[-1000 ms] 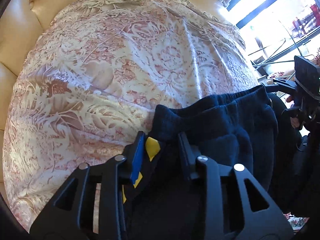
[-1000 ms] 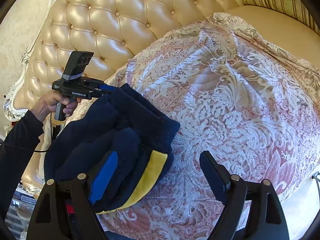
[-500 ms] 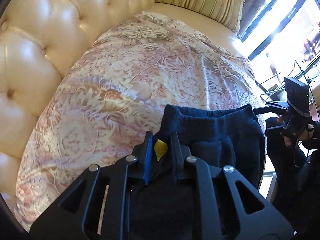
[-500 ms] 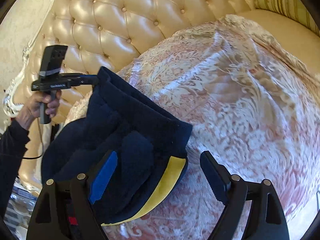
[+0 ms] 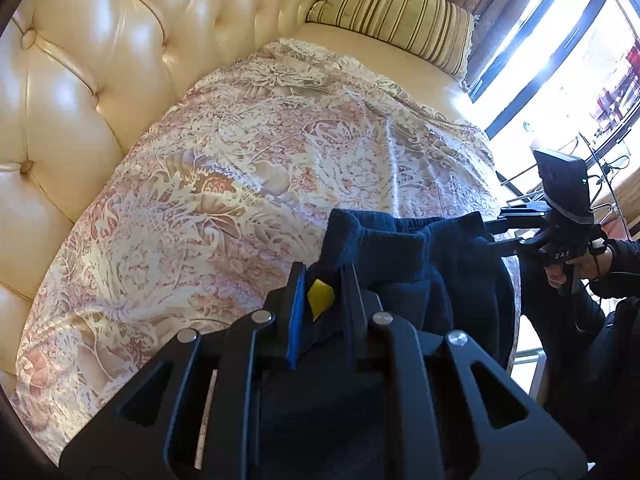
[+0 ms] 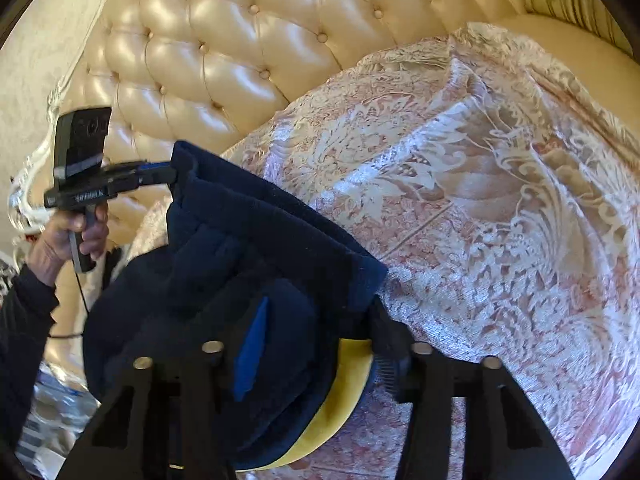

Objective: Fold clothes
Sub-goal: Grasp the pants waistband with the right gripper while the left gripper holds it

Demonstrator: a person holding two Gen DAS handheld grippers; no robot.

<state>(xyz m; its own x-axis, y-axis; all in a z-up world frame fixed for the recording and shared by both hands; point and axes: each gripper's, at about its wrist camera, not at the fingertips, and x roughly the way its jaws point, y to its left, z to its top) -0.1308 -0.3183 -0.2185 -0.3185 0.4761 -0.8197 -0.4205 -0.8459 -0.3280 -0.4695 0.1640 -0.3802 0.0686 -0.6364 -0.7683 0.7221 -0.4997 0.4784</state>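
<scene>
Now both claws pinch the navy garment (image 5: 420, 248): the left gripper (image 5: 322, 280) narrowly on its corner, the right gripper (image 6: 316, 332) across thicker folds.

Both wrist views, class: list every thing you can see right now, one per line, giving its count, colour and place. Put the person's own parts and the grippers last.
Navy garment: one, dark navy with a yellow band, held up over the near edge of the bed between the two grippers.
Bedspread: one, cream and pink floral, covering the bed.
Tufted headboard: one, cream, buttoned, behind the bedspread.
Striped pillow: one, olive and cream stripes, at the far end of the bed.
Window: one, dark frame, bright, beyond the pillow.
Left gripper: one, black, shut on a corner of the garment.
Right gripper: one, black, closed around a thick fold of the garment.
Hands: two, one on each gripper handle, in dark sleeves.
</scene>
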